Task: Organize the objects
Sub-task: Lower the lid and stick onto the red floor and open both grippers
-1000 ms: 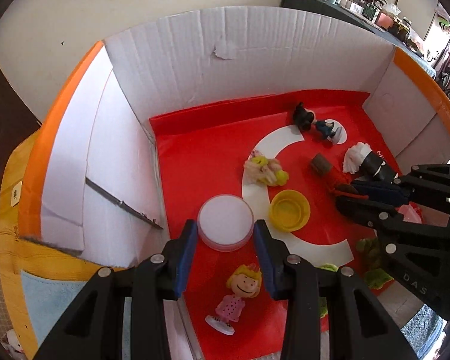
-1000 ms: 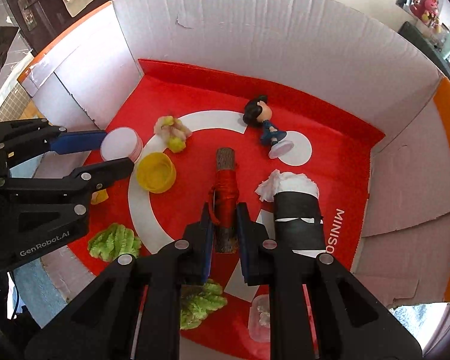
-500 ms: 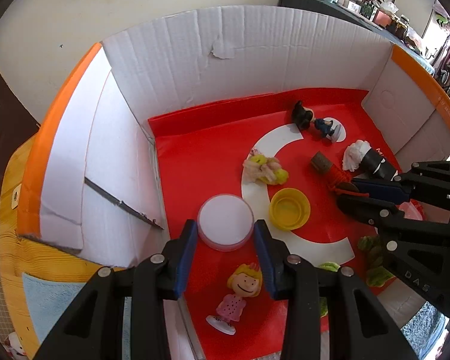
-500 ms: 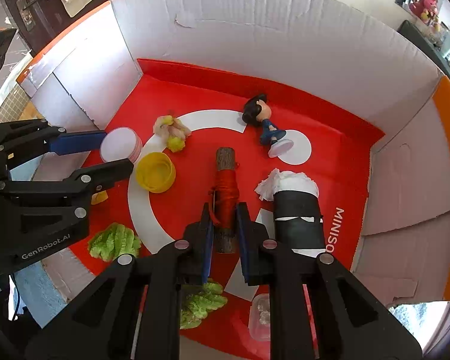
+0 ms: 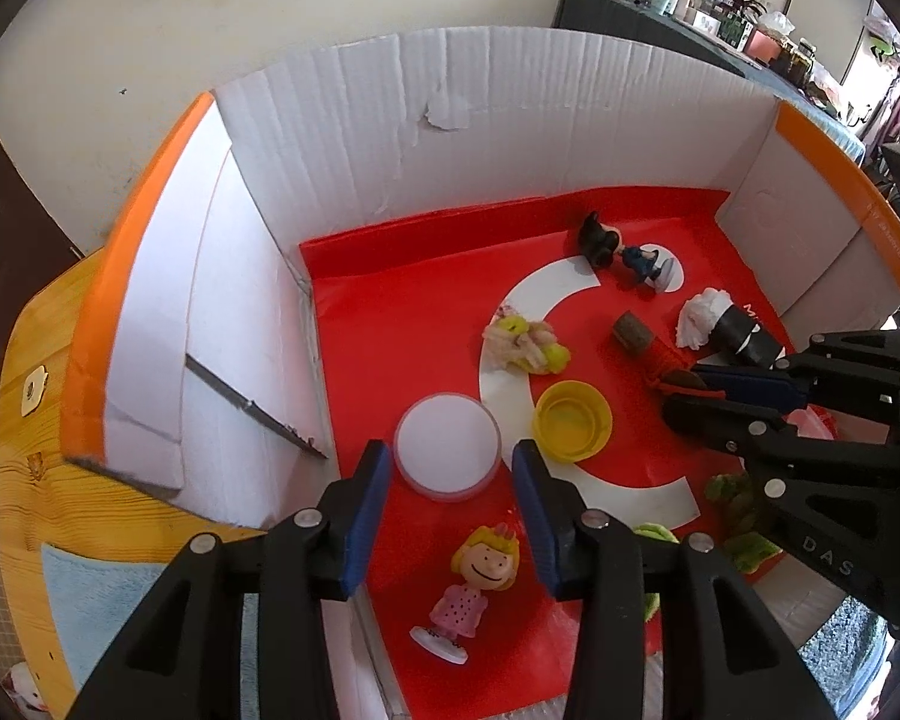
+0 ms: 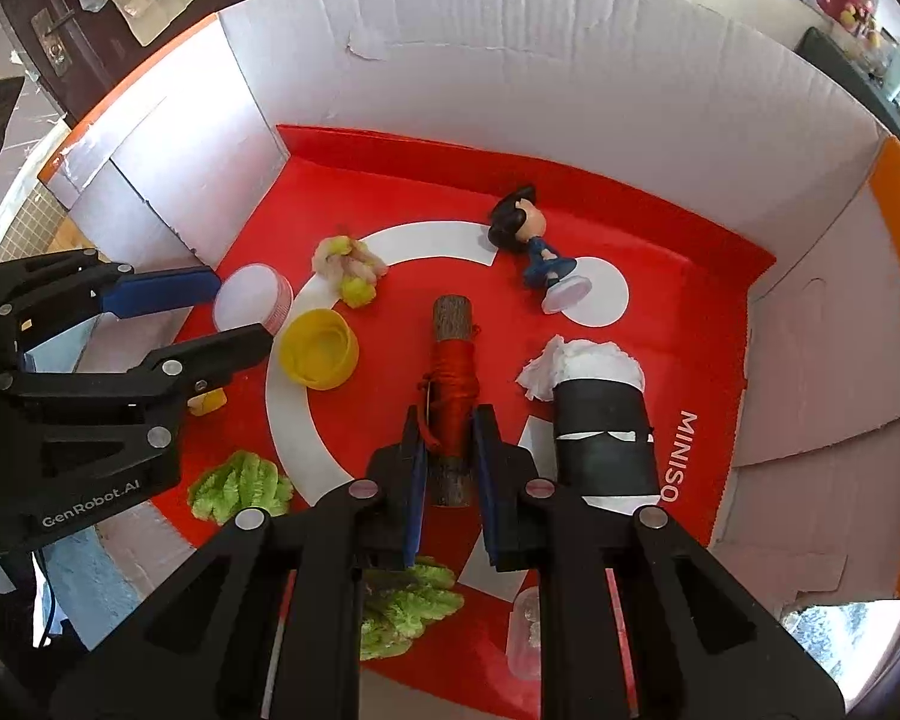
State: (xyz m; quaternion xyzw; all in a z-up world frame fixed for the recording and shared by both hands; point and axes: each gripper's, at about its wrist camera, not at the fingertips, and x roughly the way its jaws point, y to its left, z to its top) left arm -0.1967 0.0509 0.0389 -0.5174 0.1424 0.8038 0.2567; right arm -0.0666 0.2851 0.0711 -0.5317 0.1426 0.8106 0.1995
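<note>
Right claw (image 6: 447,438) clamps red-wound stick (image 6: 452,384); its near end hidden from left view

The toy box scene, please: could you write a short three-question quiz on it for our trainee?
1. True or false: the right gripper is shut on the red-wrapped stick.
2. Which lies nearest the left gripper? A) white round lid B) black roll C) dark-haired figurine
3. Fill in: the blonde figurine wears a ____ dress.

Key: 1 true; 2 A; 3 pink.
</note>
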